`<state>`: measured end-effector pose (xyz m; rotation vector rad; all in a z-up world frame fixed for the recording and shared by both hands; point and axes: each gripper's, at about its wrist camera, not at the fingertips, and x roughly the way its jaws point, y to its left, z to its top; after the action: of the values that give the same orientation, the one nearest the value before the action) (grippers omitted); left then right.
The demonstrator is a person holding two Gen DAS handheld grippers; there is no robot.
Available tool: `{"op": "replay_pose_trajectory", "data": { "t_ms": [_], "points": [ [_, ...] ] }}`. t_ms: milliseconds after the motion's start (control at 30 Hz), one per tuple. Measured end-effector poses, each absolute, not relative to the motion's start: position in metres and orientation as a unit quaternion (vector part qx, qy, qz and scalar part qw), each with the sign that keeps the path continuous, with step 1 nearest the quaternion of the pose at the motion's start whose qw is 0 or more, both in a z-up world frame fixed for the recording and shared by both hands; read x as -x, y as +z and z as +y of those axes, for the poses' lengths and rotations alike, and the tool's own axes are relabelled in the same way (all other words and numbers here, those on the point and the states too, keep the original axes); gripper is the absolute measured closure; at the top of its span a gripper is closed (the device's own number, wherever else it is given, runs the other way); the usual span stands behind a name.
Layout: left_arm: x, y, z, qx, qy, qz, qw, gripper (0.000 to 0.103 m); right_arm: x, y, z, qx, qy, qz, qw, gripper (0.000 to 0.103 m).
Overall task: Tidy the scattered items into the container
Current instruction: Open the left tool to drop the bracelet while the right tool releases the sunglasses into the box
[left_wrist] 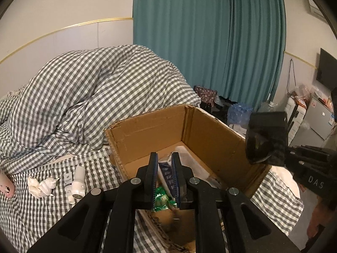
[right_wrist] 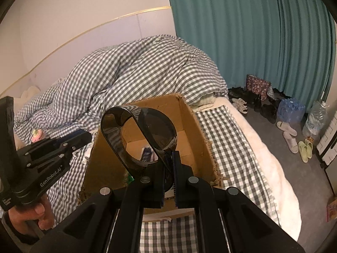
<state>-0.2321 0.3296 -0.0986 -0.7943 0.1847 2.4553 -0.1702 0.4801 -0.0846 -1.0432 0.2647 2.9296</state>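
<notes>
Your left gripper hangs over the open cardboard box, which sits on the checked bed sheet in front of the heaped checked duvet. Its jaws stand only a narrow slit apart and nothing is pinched between them; through the slit you look down at a blue-and-white packet and a green wrapper already lying on the box floor. Your right gripper is also above the box, with its jaws closed tight on the base of a dark, see-through plastic loop-shaped holder, which stands up from the fingertips and hovers over the box's opening. What exactly that holder is cannot be told. In the right wrist view your left hand grips the handle of the other gripper, just left of the box. Scattered things remain on the sheet to the left of the box: a crumpled white tissue, a white tube and a white bottle lying side by side, and a pink item at the left edge of the view. A teal curtain hangs behind the bed.
</notes>
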Motion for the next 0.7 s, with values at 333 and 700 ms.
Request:
{"op": "replay_pose_trajectory", "data": {
  "t_ms": [333, 700],
  "points": [
    [0.245, -0.105, 0.317, 0.304, 0.913, 0.061, 0.264, 0.086, 0.194, -0.106, 0.47, 0.363, 0.928, 0.08, 0.002, 0.095],
    [0.243, -0.099, 0.309, 0.301, 0.916, 0.054, 0.26, 0.084, 0.196, -0.102, 0.459, 0.37, 0.926, 0.07, 0.008, 0.059]
  ]
}}
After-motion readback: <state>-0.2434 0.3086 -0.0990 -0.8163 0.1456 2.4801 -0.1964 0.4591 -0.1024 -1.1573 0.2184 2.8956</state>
